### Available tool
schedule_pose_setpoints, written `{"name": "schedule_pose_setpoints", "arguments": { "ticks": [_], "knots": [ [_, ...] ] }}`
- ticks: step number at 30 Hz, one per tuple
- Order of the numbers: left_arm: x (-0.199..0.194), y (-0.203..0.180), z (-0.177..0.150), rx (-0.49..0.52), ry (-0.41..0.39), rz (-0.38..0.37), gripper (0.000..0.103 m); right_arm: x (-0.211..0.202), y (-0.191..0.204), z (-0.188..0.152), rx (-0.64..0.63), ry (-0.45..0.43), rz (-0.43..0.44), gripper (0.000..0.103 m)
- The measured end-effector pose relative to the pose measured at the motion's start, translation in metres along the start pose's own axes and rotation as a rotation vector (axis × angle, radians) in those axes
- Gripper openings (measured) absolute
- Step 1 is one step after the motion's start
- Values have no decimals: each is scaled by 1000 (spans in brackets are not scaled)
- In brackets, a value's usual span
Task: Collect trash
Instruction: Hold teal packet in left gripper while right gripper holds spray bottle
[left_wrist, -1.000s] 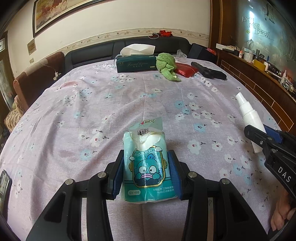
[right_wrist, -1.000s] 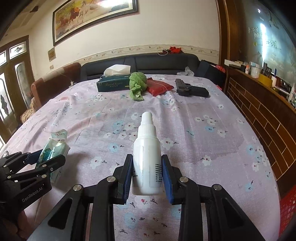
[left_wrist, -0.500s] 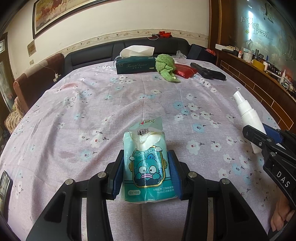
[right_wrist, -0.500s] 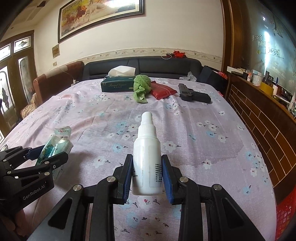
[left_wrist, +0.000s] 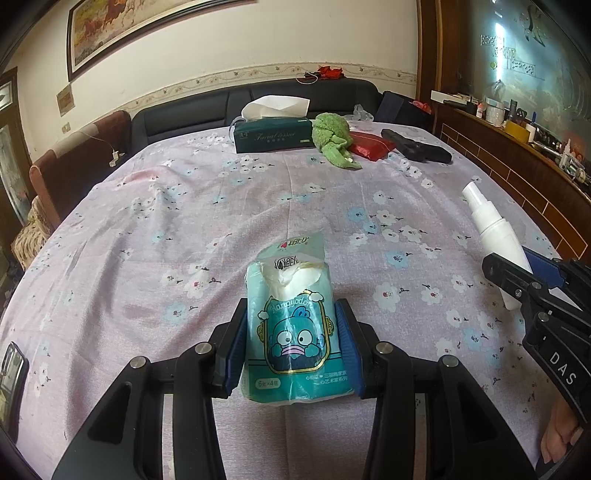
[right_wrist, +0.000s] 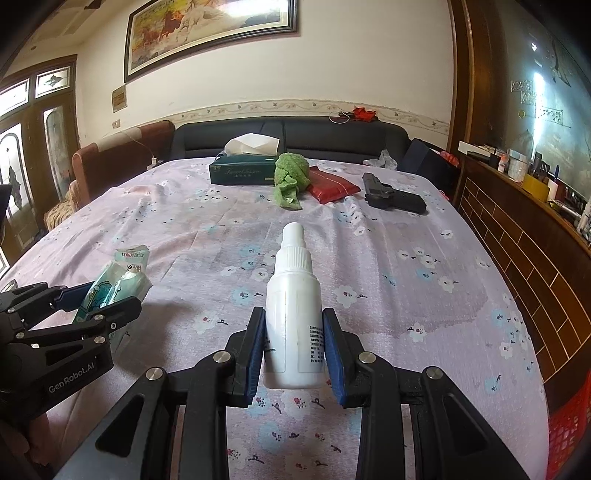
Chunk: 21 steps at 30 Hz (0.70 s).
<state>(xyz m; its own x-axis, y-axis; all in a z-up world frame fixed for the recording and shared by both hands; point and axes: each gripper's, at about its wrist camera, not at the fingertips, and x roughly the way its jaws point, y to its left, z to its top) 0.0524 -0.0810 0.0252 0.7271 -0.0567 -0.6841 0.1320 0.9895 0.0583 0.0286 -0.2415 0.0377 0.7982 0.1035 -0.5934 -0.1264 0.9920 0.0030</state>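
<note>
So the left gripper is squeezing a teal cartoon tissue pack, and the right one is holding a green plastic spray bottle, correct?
Nearly. The right gripper holds a white plastic spray bottle, not a green one, as the right wrist view shows. The left gripper does squeeze the teal cartoon tissue pack.

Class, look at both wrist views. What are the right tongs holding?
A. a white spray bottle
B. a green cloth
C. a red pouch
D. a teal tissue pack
A: in the right wrist view the right tongs are clamped on the white spray bottle, its nozzle pointing away, while the teal tissue pack sits in the left tongs.
</note>
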Motion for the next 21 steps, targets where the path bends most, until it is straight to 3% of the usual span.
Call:
{"name": "schedule_pose_setpoints", "arguments": {
  "ticks": [21],
  "knots": [
    [-1, -1, -1, 0, -1, 6, 43, -2, 8, 0, -35, -10, 15, 32]
  ]
}}
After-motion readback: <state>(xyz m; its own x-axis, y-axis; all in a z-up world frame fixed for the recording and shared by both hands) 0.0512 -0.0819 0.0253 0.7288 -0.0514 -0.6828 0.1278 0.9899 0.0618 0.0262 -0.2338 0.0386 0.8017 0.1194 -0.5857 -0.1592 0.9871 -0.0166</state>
